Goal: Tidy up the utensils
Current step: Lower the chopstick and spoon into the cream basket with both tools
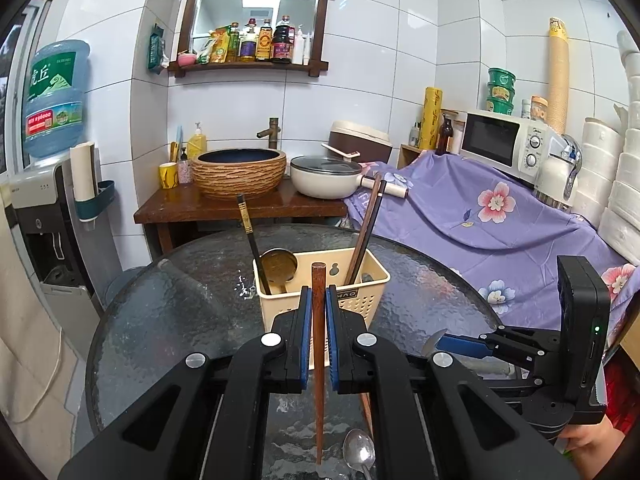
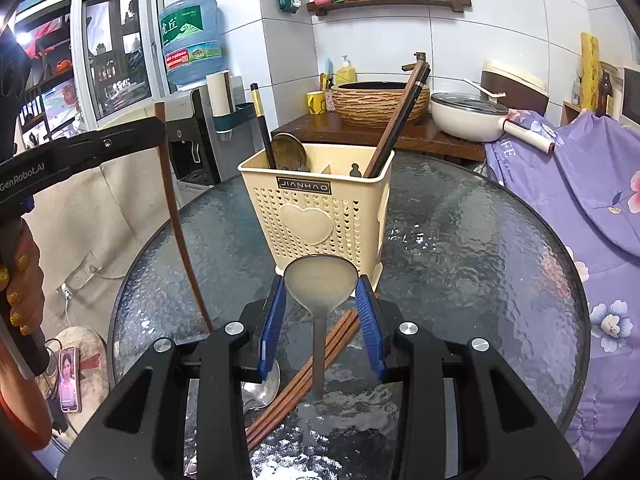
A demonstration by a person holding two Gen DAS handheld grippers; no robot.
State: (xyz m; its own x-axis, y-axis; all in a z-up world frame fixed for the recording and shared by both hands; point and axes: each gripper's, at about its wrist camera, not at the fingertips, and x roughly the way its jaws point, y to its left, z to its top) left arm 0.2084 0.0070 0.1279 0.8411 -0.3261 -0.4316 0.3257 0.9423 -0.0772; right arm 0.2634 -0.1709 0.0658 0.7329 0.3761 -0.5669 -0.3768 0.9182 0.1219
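A cream utensil holder [image 1: 320,300] [image 2: 320,204] stands on the round glass table [image 1: 168,320]. It holds dark chopsticks [image 2: 400,120], a black chopstick and a brass ladle [image 2: 289,152]. My left gripper [image 1: 319,294] is shut on a brown wooden chopstick [image 1: 319,380], held upright just before the holder; it also shows at the left of the right wrist view [image 2: 176,216]. My right gripper [image 2: 320,284] is shut on a grey spoon [image 2: 320,284], bowl up, in front of the holder. Several brown chopsticks [image 2: 304,376] and a steel spoon [image 1: 359,452] [image 2: 262,390] lie on the table.
Behind the table is a wooden counter [image 1: 240,206] with a basin, a cup and a white pot [image 1: 326,176]. A purple flowered cloth [image 1: 500,232] covers the right side. A water dispenser [image 1: 52,184] stands at the left.
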